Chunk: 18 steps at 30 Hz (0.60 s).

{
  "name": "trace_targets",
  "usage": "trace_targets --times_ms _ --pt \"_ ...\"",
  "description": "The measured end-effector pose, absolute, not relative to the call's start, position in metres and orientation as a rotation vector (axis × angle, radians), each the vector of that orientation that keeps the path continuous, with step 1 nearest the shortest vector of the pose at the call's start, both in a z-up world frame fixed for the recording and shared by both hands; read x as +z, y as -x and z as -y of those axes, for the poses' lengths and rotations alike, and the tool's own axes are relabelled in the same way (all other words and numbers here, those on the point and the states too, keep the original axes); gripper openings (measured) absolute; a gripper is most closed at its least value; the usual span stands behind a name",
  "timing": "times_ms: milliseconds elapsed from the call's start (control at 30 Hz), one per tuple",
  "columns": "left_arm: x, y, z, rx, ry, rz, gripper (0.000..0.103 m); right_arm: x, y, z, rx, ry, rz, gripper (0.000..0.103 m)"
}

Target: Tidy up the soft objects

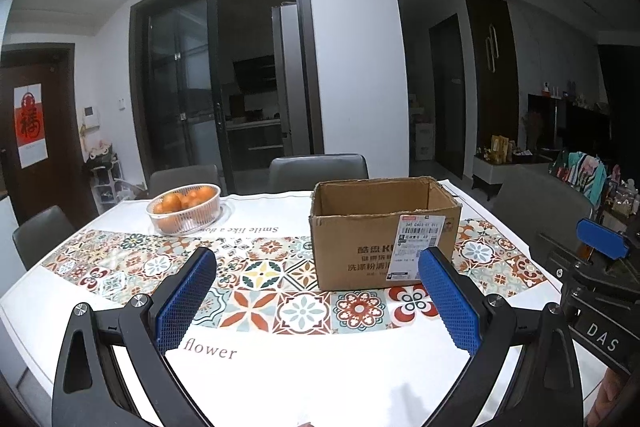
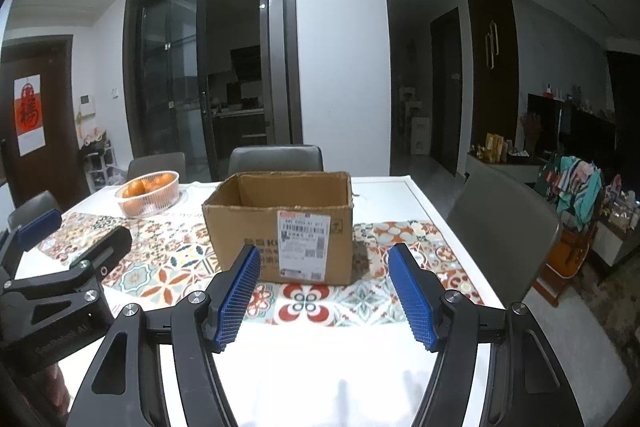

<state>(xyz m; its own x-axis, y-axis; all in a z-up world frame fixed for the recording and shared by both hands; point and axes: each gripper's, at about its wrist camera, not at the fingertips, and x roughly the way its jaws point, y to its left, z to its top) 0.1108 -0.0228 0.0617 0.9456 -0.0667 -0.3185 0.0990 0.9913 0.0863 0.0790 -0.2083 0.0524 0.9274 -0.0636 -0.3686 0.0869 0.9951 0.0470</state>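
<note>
Hovering low over the near edge of the desk (image 1: 320, 379), left gripper (image 1: 316, 291) with fingers (image 1: 188, 299) spread wide, gripping nothing. Right gripper (image 2: 326, 291) likewise bare, fingers moderately apart. Sitting just beyond both, on the patterned runner (image 1: 256, 275), open cardboard box (image 2: 280, 227); inside hidden. Standing far left, basket of oranges (image 1: 184, 207). Ringing the desk, grey chairs (image 2: 504, 227).
</note>
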Motion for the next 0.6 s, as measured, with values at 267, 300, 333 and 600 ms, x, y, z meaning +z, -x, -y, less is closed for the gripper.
trace_targets --times_ms 267,300,333,600 --pt "0.056 -0.085 0.02 -0.062 -0.092 -0.336 0.103 0.045 -0.059 0.209 -0.059 -0.077 -0.381 0.07" --pt "0.056 -0.083 0.02 -0.062 -0.089 -0.339 0.103 0.045 -0.056 0.209 -0.057 -0.076 -0.378 0.07" --pt "0.055 -0.081 0.02 -0.064 -0.083 -0.345 0.103 0.045 -0.054 0.209 -0.056 -0.073 -0.375 0.07" --pt "0.049 -0.066 0.021 -0.072 -0.076 -0.352 0.103 0.043 -0.036 0.211 -0.06 -0.066 -0.358 0.07"
